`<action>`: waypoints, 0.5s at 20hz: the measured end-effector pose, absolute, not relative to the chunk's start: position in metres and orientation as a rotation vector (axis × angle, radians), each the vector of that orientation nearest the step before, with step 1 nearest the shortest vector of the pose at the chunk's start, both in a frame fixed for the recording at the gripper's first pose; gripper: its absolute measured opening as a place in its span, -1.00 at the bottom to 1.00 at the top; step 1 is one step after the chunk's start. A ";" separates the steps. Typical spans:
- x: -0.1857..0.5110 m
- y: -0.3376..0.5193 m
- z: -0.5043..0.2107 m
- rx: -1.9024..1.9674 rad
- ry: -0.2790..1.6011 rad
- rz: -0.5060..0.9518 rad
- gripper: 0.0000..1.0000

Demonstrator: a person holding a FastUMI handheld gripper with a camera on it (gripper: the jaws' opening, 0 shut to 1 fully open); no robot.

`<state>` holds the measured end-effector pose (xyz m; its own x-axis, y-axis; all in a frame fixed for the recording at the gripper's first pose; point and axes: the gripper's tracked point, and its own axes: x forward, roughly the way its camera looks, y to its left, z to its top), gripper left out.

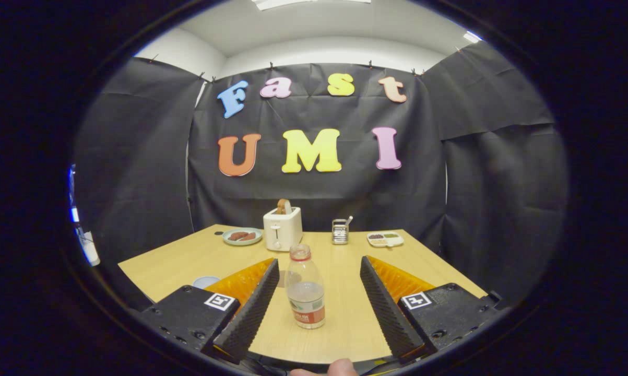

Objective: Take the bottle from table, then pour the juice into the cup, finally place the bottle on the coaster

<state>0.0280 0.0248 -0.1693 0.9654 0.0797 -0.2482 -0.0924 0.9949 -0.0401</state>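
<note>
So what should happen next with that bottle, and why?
Probably close the tool on the bottle. The bottle stands upright on the table between the open fingers, nearer one than the other, neither touching it, so squeezing gently should grip it for lifting.

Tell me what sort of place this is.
Likely a staged demo booth with a breakfast setup: black cloth walls around a light wooden table holding a white toaster and a clear plastic bottle standing between the open gripper's fingers.
</note>
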 end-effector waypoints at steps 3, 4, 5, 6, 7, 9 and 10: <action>0.031 0.024 -0.204 -0.048 0.312 0.095 1.00; 0.033 0.023 -0.214 -0.044 0.330 0.094 1.00; 0.035 0.022 -0.224 -0.040 0.350 0.092 1.00; 0.038 0.021 -0.233 -0.035 0.366 0.092 1.00; 0.040 0.021 -0.241 -0.036 0.383 0.089 1.00; 0.045 0.021 -0.255 -0.045 0.404 0.085 1.00; 0.049 0.022 -0.262 -0.052 0.413 0.085 1.00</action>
